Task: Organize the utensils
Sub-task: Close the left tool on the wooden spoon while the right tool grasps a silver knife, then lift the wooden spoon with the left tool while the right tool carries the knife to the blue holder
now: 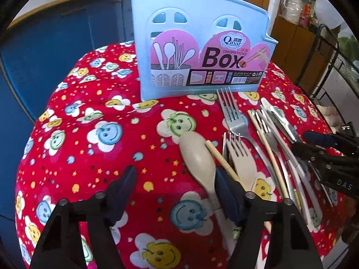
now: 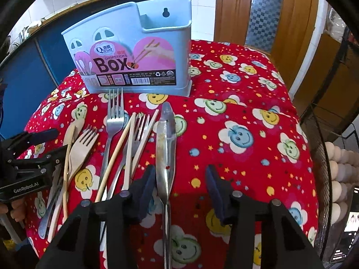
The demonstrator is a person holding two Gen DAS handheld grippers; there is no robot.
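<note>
Here, a blue chopsticks box [image 1: 202,44] stands upright on my red smiley-patterned desk [image 1: 89,134]. In front of it lie forks, chopsticks, a beige spoon [image 1: 197,157] and a steel knife [image 2: 165,143]. My left jaws [image 1: 177,192] gape around the spoon handle; my right jaws [image 2: 180,188] gape around the knife.

Shiny metal fork [image 2: 114,121] (ribbed cloth [image 2: 235,103] beneath)

Bright, even daylight, sharp centre, strong fisheye bending and dark corners.
</note>
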